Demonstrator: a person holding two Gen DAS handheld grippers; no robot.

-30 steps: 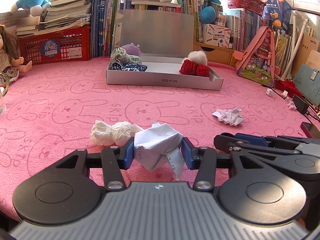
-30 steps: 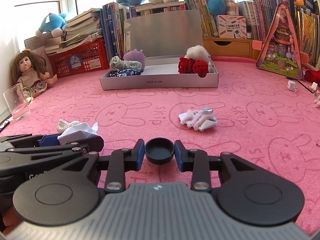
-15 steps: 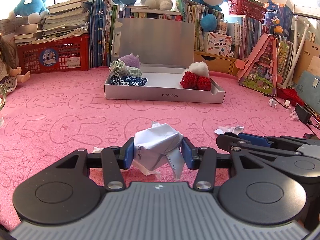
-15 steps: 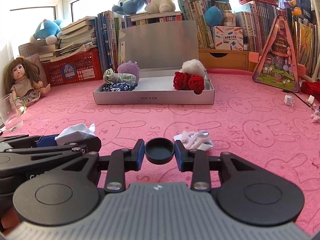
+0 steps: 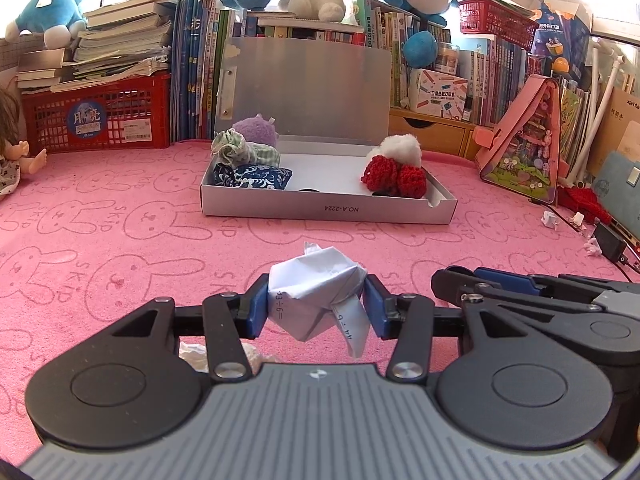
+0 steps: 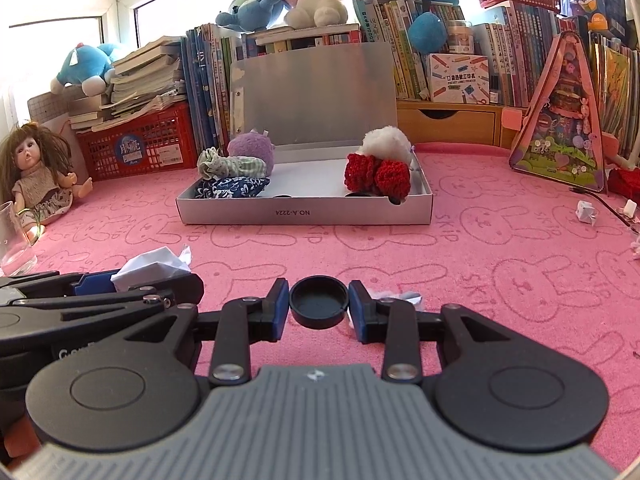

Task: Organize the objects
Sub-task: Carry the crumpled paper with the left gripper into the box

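My left gripper (image 5: 316,306) is shut on a crumpled white paper ball (image 5: 316,296), carried above the pink mat. My right gripper (image 6: 319,306) is shut on a small black round cap (image 6: 319,305), just to the right of the left one. Ahead stands an open silver box (image 5: 328,210) with its lid up. Inside it lie a purple plush (image 5: 256,130), green and blue cloth pouches (image 5: 252,176) on the left, and red crochet pieces (image 5: 394,176) with a white pompom (image 5: 402,150) on the right. A crumpled tissue (image 5: 192,354) shows under the left gripper, another paper scrap (image 6: 400,296) behind the right fingers.
The pink bunny mat (image 6: 500,248) covers the table. A doll (image 6: 36,172) and a glass (image 6: 12,240) stand at the left. A red basket (image 5: 96,120), books and plush toys line the back. A pink triangular toy house (image 6: 560,120), small white bits and cables lie on the right.
Both grippers have moved forward toward the silver box with their loads. The crumpled tissue and paper scrap on the mat have slipped back under the fingers.
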